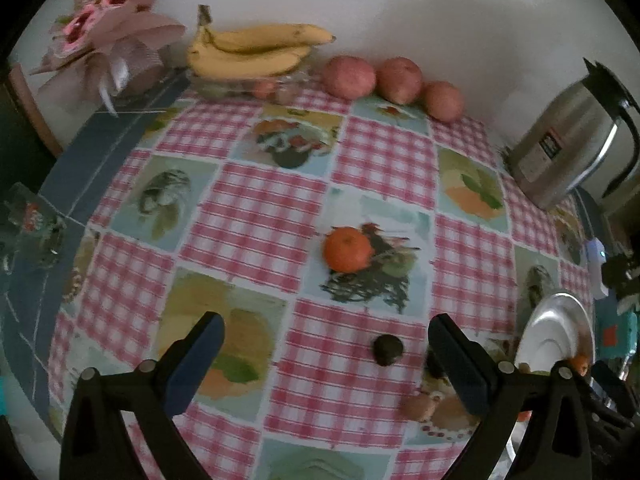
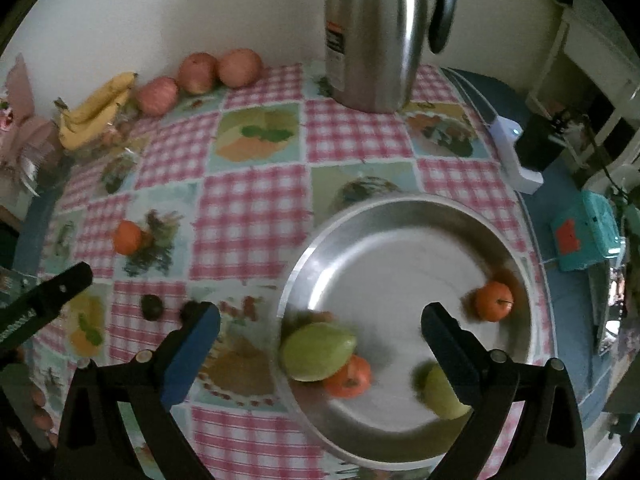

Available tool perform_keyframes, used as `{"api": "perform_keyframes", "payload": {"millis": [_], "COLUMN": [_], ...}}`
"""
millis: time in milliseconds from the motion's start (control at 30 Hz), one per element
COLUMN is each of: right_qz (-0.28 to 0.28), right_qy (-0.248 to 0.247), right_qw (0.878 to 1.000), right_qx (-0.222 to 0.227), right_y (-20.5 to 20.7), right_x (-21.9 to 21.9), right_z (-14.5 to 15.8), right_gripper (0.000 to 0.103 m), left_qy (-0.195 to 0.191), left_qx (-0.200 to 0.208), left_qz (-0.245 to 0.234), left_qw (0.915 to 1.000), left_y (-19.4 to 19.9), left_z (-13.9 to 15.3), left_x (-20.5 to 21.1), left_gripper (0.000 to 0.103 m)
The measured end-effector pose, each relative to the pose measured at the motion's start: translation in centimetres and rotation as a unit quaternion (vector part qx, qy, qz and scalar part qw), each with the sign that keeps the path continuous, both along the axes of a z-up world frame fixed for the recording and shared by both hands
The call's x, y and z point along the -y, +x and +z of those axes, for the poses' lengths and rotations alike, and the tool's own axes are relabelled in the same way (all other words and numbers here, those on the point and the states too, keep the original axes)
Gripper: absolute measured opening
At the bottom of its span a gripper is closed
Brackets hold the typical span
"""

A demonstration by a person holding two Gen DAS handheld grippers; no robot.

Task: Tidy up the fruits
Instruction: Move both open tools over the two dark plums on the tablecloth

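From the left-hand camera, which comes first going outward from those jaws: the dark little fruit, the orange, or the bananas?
1. Dark fruit, on the cloth just ahead of the open left gripper, toward its right.
2. Orange, mid-table.
3. Bananas, far back by the wall.

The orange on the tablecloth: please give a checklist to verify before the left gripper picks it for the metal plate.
1. Left gripper open and empty: ok.
2. Orange ahead of the fingers, nothing touching it: ok.
3. Small dark fruit lying between gripper and orange: not ok, go around it.
4. Metal plate has bare space for it: ok.
5. Right gripper open above the plate, may block the drop: not ok.
6. Orange firmness: cannot tell.
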State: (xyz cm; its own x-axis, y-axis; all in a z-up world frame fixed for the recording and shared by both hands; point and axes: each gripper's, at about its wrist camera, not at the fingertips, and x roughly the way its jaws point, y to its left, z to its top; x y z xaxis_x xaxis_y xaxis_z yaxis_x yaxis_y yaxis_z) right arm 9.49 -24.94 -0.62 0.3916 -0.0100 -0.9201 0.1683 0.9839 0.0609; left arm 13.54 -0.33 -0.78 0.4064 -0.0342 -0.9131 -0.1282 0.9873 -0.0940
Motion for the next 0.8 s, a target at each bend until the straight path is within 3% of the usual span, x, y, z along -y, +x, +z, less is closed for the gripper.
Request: {"api": "perform_keyframes", "payload": {"millis": [467,800], "right_qz": [0.078,0.119], "right_qy": [0.031,0.026], "right_qw": [0.996,0.993], "right_qx": [0.020,0.010], "right_y": [0.9,1.7], "right_x": [-6.4,-9.1], "right_z": [0.5,-1.2], "right_gripper": [0.101,0.100], "left_qy": [-0.029,-0.067], "left_qx": [0.018,-0.006], "left_qz": [0.058,0.049], "left_qw": [0.9977,0.9965], "left_y": [-0.5,0.1], "left_z": [1.1,-1.0], "left_x": [-4.3,-4.1], "left_gripper": [0.103,0.101]}}
